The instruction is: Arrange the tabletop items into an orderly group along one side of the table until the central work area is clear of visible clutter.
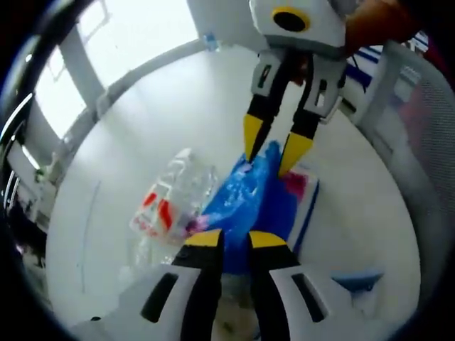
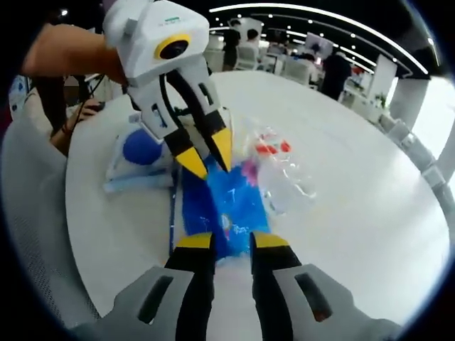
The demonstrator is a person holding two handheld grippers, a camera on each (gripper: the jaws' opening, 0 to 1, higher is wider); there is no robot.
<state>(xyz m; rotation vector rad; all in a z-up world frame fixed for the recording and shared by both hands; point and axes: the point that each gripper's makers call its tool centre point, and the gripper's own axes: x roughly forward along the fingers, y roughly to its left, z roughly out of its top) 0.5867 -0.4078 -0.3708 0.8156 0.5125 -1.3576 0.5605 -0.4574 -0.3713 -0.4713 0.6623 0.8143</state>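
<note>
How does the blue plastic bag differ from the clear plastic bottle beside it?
The blue plastic bag is opaque and lies flat and crumpled; the clear plastic bottle is see-through, rounded and lies on its side. The bag is plain blue with a pink patch; the bottle carries a red and white label. Both grippers, left and right, close on the bag; none touches the bottle. Both lie on the white table.
</note>
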